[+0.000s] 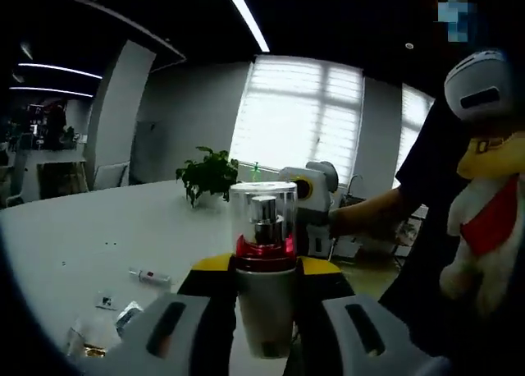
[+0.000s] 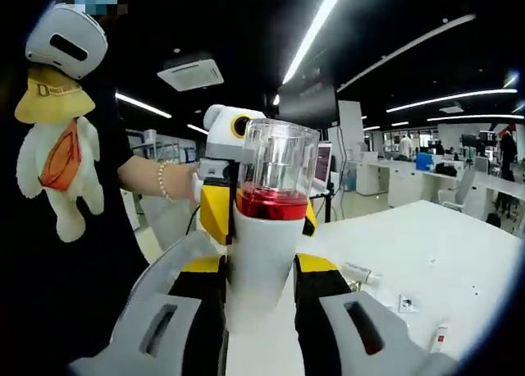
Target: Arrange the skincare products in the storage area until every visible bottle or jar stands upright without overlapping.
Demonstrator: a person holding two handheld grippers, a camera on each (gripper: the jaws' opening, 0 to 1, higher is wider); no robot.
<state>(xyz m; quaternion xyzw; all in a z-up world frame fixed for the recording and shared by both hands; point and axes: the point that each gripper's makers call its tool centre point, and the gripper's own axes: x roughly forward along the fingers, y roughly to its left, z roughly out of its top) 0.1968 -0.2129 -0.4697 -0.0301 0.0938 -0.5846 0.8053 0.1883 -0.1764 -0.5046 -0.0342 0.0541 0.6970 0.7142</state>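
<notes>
White worktop [image 1: 90,228] in an office, plant [image 1: 208,176] near the window. Both grippers look clamped on a bottle held off the surface — left gripper [image 1: 267,310] at lower centre, its fingers squeezing the bottle [image 1: 264,265]; right gripper [image 2: 260,310] likewise gripping the bottle [image 2: 267,236]. I'd lower it plumb, base flat, away from the small tube [image 1: 148,276], and release slowly.

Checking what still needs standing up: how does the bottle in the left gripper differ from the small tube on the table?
The bottle stands upright between the left gripper's jaws; the small tube lies flat on the table. The bottle has a clear cap and white body; the tube is far slimmer. Both show some red.
</notes>
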